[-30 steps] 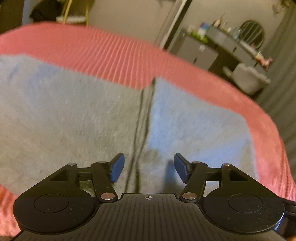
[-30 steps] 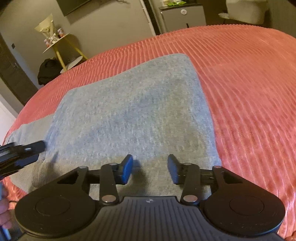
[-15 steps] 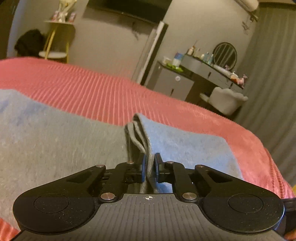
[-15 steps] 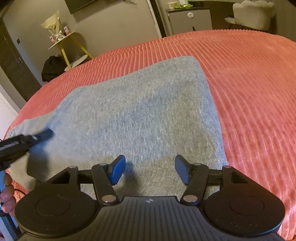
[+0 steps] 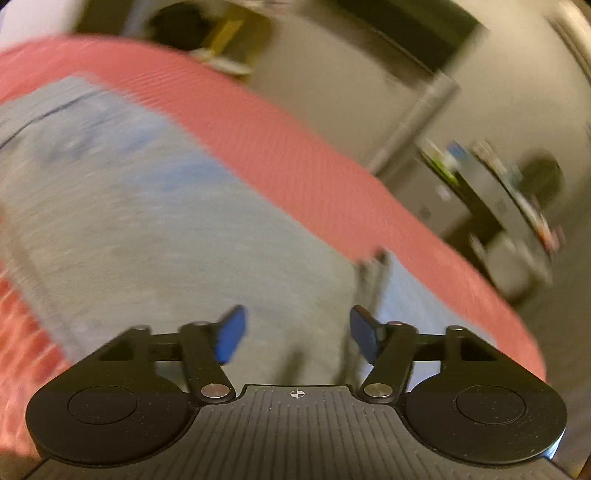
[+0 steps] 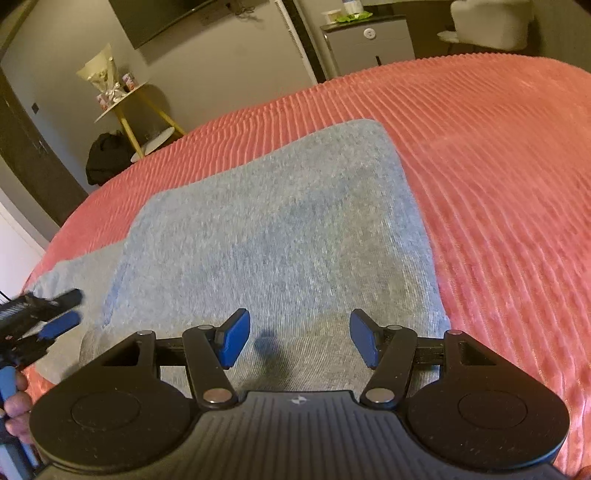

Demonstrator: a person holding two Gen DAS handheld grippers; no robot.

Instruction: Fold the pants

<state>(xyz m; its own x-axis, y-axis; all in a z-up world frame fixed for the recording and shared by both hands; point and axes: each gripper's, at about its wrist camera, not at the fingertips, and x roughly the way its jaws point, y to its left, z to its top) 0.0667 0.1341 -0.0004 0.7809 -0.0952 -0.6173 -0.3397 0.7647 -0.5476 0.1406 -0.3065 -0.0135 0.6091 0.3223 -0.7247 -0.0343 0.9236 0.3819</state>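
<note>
Grey pants (image 6: 280, 236) lie folded flat on a red ribbed bedspread (image 6: 498, 177). In the blurred left wrist view the pants (image 5: 166, 240) fill the left and middle, with a dark seam or drawstring (image 5: 373, 280) running away from the fingers. My left gripper (image 5: 297, 334) is open and empty just above the cloth; it also shows at the left edge of the right wrist view (image 6: 55, 314), over the pants' left end. My right gripper (image 6: 299, 339) is open and empty over the near edge of the pants.
The bedspread (image 5: 314, 162) curves down at the far and right edges. Beyond it stand a yellow-legged side table (image 6: 122, 99), a dark bag (image 6: 107, 155), a grey cabinet (image 6: 369, 44) and a white chair (image 6: 491, 22). A dresser with clutter (image 5: 498, 184) is at the right.
My left gripper was shut on the pants' edge half a second ago; it has opened, let the cloth go and swung fast. My right gripper has stayed open, hardly moving.
</note>
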